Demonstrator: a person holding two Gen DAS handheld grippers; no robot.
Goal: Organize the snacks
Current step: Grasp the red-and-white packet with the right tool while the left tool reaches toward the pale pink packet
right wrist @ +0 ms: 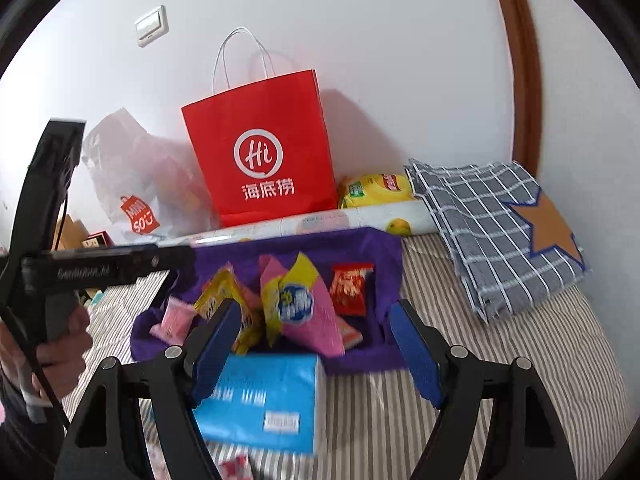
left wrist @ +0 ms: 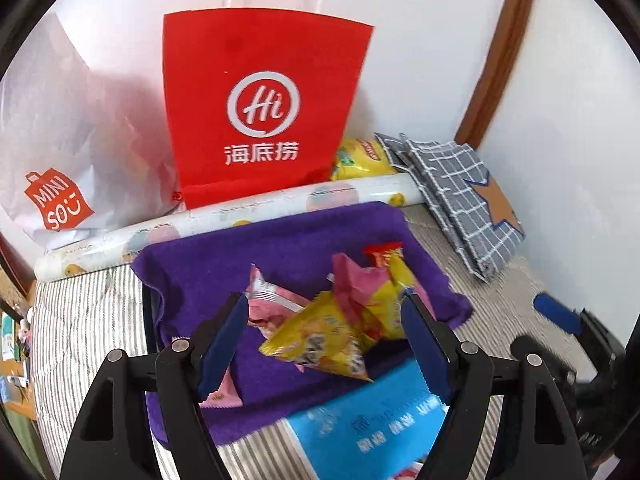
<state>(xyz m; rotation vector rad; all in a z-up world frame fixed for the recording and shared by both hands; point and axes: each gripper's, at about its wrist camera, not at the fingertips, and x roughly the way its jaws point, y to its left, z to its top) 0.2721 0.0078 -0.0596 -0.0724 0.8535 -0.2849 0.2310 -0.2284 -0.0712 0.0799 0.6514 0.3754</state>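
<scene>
Several snack packets lie heaped on a purple cloth (left wrist: 280,240): a yellow packet (left wrist: 320,344), a pink one (left wrist: 272,300) and a pink-and-yellow one (left wrist: 372,292). My left gripper (left wrist: 324,340) is open just above the heap, its blue pads on either side of the yellow packet and not pressing it. In the right wrist view the same pile shows a red packet (right wrist: 350,288) and a pink-and-yellow packet with a blue label (right wrist: 300,308). My right gripper (right wrist: 316,350) stands open and empty, nearer than the pile, over a blue tissue pack (right wrist: 264,396).
A red paper bag (left wrist: 260,108) stands against the wall, a white plastic bag (left wrist: 72,152) to its left. A patterned paper roll (left wrist: 240,216) lies in front of them. A yellow pouch (left wrist: 360,160) and folded checked cloth (left wrist: 460,200) sit right. Striped bedding (right wrist: 500,360) lies underneath.
</scene>
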